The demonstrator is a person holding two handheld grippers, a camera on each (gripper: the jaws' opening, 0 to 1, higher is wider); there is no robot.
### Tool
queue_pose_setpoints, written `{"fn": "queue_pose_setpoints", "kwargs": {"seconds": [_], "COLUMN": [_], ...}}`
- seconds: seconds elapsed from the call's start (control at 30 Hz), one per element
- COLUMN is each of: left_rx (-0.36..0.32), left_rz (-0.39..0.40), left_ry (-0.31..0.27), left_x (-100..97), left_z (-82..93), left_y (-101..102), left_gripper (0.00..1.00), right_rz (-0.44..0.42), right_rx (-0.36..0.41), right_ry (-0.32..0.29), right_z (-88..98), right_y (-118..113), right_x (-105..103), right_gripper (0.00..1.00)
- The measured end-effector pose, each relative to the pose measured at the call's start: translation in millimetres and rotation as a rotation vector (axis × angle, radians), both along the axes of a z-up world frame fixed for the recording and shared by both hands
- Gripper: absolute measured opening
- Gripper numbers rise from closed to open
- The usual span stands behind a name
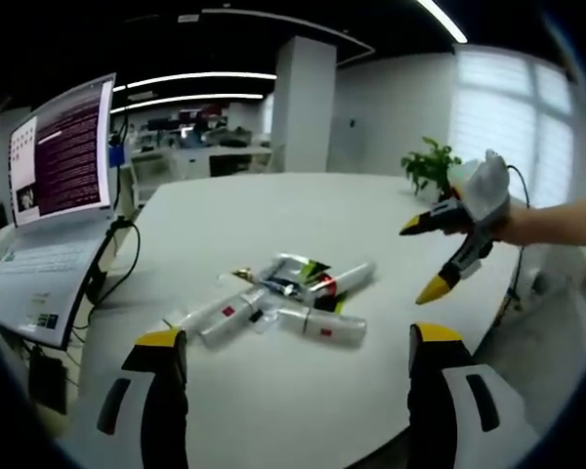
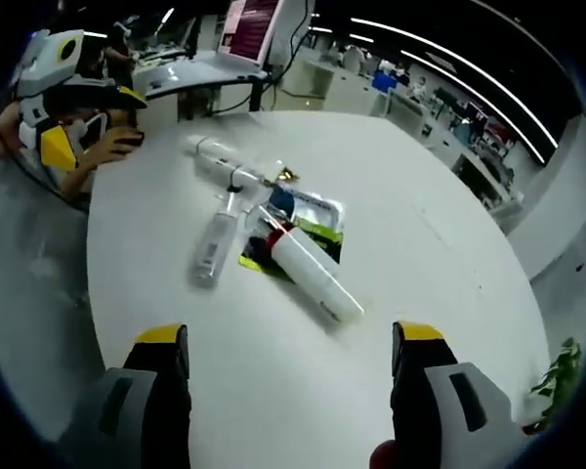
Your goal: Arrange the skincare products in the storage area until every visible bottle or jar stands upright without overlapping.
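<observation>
On the round white table, well in from its edges, a heap of slim white skincare tubes and bottles lies flat and overlapping, seemingly atop a silver sachet. The left gripper and the right gripper hover wide-jawed, holding nothing.

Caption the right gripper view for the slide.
Open right gripper hovering over skincare tubes lying jumbled on the white table.
</observation>
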State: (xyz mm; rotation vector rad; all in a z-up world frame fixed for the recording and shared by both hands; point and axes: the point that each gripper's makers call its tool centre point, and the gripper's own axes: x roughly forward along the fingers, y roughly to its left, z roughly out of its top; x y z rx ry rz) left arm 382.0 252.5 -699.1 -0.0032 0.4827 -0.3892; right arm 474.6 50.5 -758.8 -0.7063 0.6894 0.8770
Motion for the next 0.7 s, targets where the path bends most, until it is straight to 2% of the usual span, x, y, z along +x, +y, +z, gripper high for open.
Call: {"fn": "queue_pose_setpoints", "kwargs": {"seconds": [0.3, 0.37, 0.5, 0.7], "left_rx": [0.003, 0.002, 0.007, 0.011], "left_rz": [-0.004, -0.007, -0.015, -0.021], "left_ry": [0.025, 0.030, 0.042, 0.050], "left_x": [-1.7, -1.8, -2.5, -2.9], "left_z": [-6.3, -7.5, -9.7, -11.1], "left_y": [0, 0, -2, -3], "left_gripper": [0.87, 0.87, 0.86, 0.86], "right_rz": [0.076, 0.095, 0.189, 0.216], "right_rx": [-0.028, -0.035, -0.085, -0.093], "right_ry": [0.007, 0.019, 0.029, 0.034], "right_z": [-5.8, -13.4, -22.5, -27.2], "right_y": [17, 19, 25, 31], "right_x": [22, 25, 26, 39], "right_gripper": [0.77, 0.76, 0.71, 0.66]}}
